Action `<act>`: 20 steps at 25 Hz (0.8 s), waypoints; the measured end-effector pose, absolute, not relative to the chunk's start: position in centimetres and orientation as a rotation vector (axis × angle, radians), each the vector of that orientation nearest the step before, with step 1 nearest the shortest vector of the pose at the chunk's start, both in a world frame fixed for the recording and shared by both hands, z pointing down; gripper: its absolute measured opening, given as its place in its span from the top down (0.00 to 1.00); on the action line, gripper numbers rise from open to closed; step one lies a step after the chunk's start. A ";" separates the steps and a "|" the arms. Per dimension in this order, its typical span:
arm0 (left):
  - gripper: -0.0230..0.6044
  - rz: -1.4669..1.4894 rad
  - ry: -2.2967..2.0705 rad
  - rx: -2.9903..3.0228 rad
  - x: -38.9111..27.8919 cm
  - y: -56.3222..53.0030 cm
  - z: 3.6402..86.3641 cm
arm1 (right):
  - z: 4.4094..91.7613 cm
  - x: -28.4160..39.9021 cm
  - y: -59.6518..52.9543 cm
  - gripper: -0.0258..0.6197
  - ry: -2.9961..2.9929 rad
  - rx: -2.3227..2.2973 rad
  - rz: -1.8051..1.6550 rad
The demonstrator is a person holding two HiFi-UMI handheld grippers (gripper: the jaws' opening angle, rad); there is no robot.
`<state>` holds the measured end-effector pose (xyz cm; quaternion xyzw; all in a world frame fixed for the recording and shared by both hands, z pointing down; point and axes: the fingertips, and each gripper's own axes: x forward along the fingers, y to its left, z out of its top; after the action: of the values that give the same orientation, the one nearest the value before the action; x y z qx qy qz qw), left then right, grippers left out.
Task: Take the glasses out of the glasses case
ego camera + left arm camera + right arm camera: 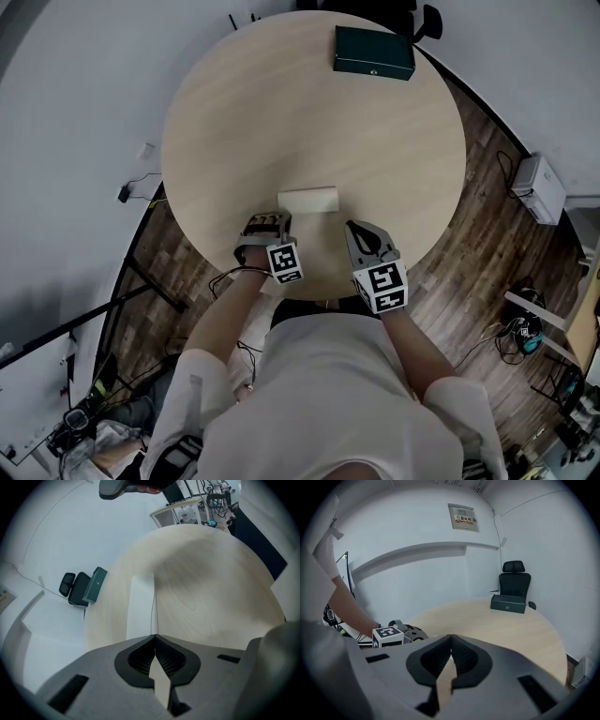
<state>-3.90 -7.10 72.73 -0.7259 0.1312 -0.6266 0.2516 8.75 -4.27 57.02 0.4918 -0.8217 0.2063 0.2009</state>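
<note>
A pale cream glasses case (pixel 307 199) lies closed on the round wooden table (pixel 309 103), near its front edge. In the left gripper view the case (pixel 140 606) stretches away just beyond the jaw tips. My left gripper (pixel 271 218) hovers just in front of the case's left end, and its jaws (pixel 154 635) meet with nothing between them. My right gripper (pixel 353 226) is a little to the right of the case and nearer the table edge. It is also shut and empty (pixel 451 637). No glasses are in sight.
A dark green box (pixel 374 52) sits at the table's far edge, with a black office chair (pixel 427 21) behind it. A white device (pixel 539 187) stands on the wood floor at the right. Cables and gear lie on the floor at lower left.
</note>
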 end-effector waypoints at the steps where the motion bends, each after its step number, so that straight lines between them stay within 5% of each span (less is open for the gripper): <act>1: 0.95 -1.699 0.361 -1.974 -3.9 -7.2 72.7 | 57.1 8.7 -4.3 0.94 -2.296 1.370 0.576; 20: 0.95 -1.652 0.355 -1.941 -3.3 -7.5 72.9 | 59.1 8.2 -5.4 0.94 -2.253 1.275 0.516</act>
<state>-3.34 -7.49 72.86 -0.7241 0.1325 -0.6160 0.2803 8.24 -5.44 59.11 0.4679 -0.8268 0.1893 0.2484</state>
